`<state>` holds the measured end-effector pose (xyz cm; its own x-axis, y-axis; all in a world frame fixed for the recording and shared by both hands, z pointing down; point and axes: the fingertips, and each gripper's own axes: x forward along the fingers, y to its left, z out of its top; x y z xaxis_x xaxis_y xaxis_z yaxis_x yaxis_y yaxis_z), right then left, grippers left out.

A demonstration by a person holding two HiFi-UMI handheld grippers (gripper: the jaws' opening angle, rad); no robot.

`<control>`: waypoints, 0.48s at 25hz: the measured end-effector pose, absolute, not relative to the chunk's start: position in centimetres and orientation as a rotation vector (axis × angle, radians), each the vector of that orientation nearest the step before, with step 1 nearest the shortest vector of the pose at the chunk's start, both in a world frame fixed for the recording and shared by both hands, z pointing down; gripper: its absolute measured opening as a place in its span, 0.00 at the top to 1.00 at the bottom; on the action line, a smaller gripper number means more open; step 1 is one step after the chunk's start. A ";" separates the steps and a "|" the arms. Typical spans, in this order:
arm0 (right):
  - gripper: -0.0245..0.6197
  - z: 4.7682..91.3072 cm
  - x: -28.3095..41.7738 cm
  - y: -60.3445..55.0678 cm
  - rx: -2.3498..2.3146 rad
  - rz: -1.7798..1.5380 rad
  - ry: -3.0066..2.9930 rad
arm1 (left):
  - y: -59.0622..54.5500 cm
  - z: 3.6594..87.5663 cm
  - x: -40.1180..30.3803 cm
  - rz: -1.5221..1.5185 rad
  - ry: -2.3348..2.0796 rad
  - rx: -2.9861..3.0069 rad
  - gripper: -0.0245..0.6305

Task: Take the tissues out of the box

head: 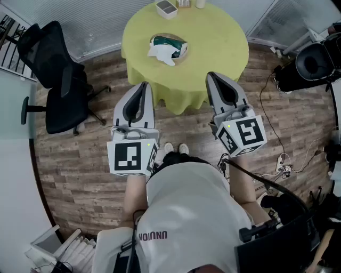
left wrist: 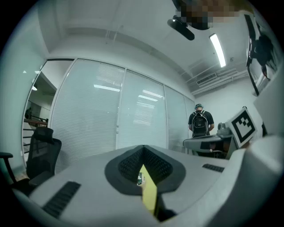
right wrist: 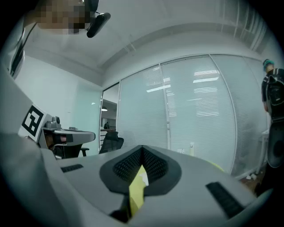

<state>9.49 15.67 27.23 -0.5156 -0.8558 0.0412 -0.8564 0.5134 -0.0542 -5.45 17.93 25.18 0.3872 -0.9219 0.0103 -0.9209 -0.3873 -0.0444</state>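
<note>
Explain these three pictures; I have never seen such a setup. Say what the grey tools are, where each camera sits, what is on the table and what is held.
There is no robot: a person holds two hand tools, each with two jaws. The head view looks down from the person's head onto the left gripper and the right gripper, aimed at a round table under a yellow cloth. On it lies a tissue box with a white tissue sticking out; a container stands at the far edge. The other two pictures come from cameras riding on the grippers, looking along their jaws. Both pairs of jaws are together and hold nothing.
</note>
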 end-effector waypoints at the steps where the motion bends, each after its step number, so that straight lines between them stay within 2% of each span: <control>1: 0.93 27.2 9.4 15.6 1.537 0.105 -2.725 | 17.9 25.2 -5.4 -0.052 1.722 -2.588 0.94; 12: 0.93 27.5 8.6 15.2 1.509 0.113 -2.718 | 17.6 25.1 -5.8 -0.052 1.729 -2.584 0.94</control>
<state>8.63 15.17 27.52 -0.5293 -0.8462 0.0620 -0.8484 0.5271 -0.0488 -5.83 17.61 25.08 0.3813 -0.9244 0.0100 -0.9233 -0.3814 -0.0457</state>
